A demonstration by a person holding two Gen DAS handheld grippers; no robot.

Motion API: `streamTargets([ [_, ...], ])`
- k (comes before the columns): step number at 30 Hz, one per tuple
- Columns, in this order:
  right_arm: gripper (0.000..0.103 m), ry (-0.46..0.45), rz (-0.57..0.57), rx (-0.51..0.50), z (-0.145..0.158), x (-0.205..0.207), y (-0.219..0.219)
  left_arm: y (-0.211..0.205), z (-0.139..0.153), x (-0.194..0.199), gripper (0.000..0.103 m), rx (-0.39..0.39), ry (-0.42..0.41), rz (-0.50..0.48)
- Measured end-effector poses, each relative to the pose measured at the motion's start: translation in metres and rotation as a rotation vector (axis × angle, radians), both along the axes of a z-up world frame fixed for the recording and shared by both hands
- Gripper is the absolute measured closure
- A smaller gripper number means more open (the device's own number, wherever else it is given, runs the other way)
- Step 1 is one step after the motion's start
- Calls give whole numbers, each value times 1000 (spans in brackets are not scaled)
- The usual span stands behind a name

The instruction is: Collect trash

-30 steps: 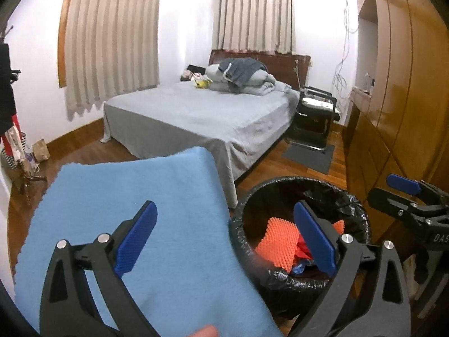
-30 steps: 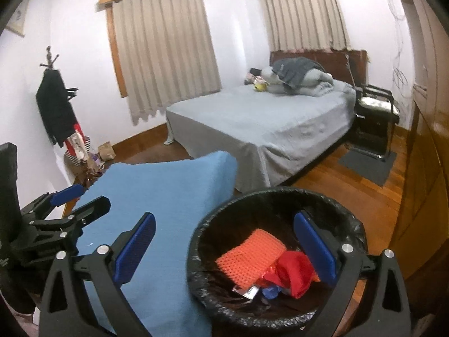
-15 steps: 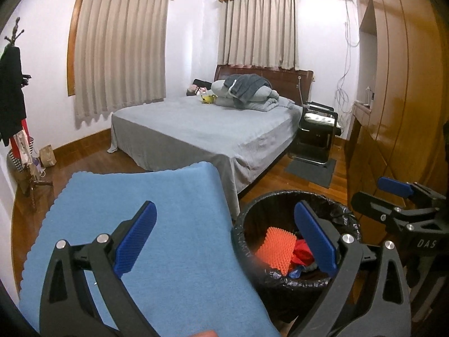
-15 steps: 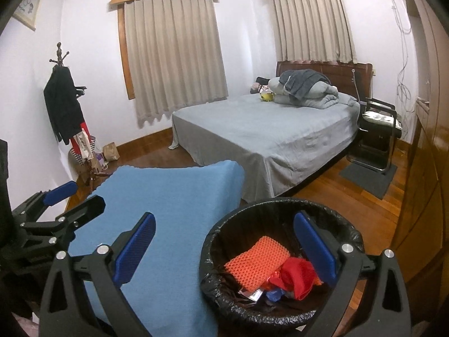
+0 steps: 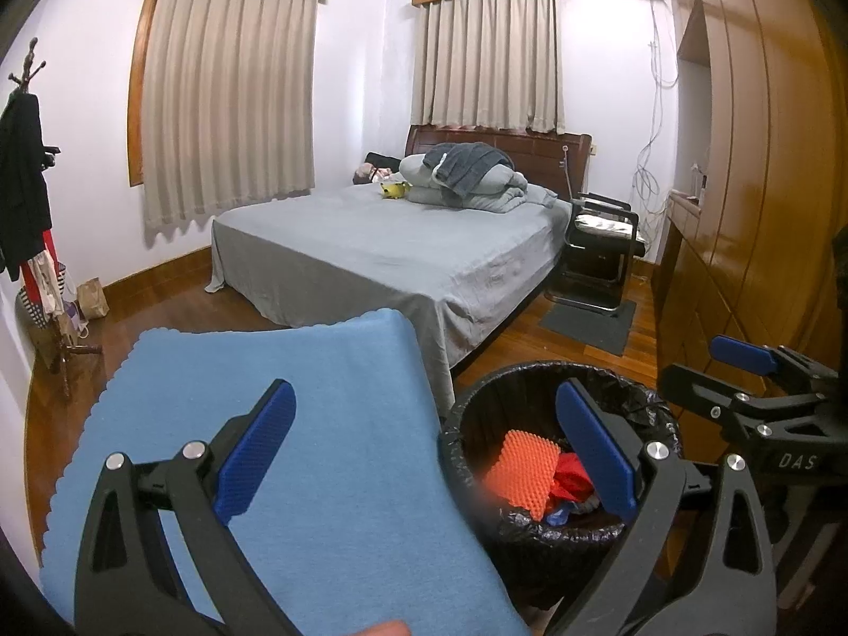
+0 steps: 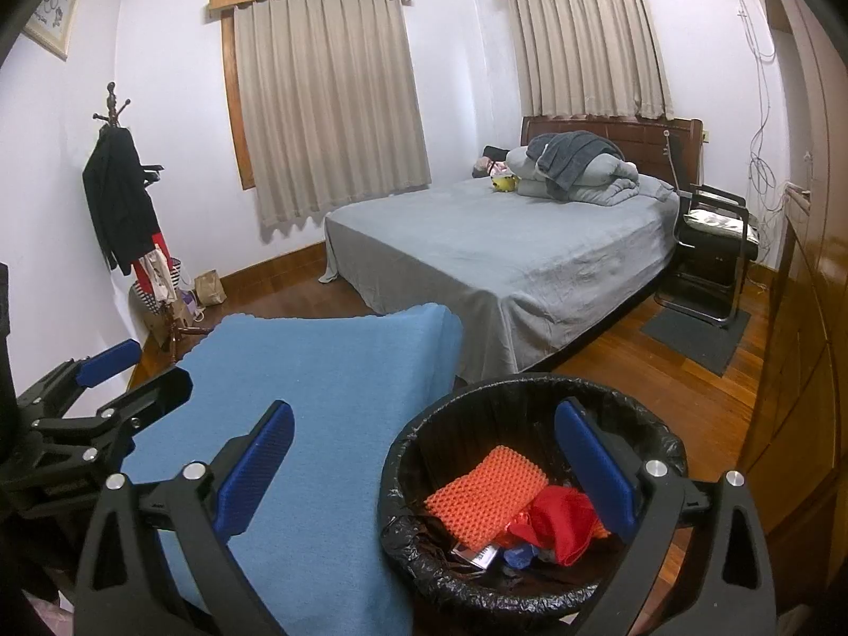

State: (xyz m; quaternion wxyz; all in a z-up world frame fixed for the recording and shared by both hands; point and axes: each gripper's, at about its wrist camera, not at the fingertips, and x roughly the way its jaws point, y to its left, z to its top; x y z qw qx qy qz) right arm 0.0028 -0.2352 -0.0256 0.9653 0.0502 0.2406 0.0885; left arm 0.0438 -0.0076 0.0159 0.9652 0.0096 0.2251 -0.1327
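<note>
**Trash in the bin, both grippers empty — collection appears largely done**

The left gripper (image 5: 424,456) and the right gripper (image 6: 424,461) are both held above the work area, each with its jaws spread wide and nothing between them. Neither touches any object.

The black-lined trash bin (image 6: 408,456) stands on the wooden floor (image 6: 689,403) just beside the blue cloth (image 6: 339,403) that covers the tabletop. Inside the bin lie an orange foam net (image 6: 485,493), a red crumpled wrapper (image 6: 562,522) and some smaller scraps — a blue fragment and a printed packet too small to identify. The same contents show in the left wrist view: trash bin (image 5: 461,434), foam net (image 5: 522,464).

The visible part of the blue cloth (image 5: 297,403) carries no loose item. Its near edge is hidden behind the gripper bodies, so that strip cannot be vouched for.

Judgement: the depositing step looks complete. What may remain is a check of the hidden near edge and the floor around the bin; no outstanding trash is visible.
</note>
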Motion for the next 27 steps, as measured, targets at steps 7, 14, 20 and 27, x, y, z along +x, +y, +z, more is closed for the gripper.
streamTargets([
  [7, 6, 2, 2, 0, 0, 0, 0, 2, 0, -1, 7, -1, 0, -1],
  [14, 6, 2, 3, 1, 0, -1, 1, 3, 1, -1, 7, 1, -1, -1],
  [20, 6, 4, 2, 1, 0, -1, 2, 4, 1, -1, 7, 0, -1, -1],
  [27, 6, 4, 3, 1, 0, -1, 2, 5, 1, -1, 7, 1, 0, 0],
])
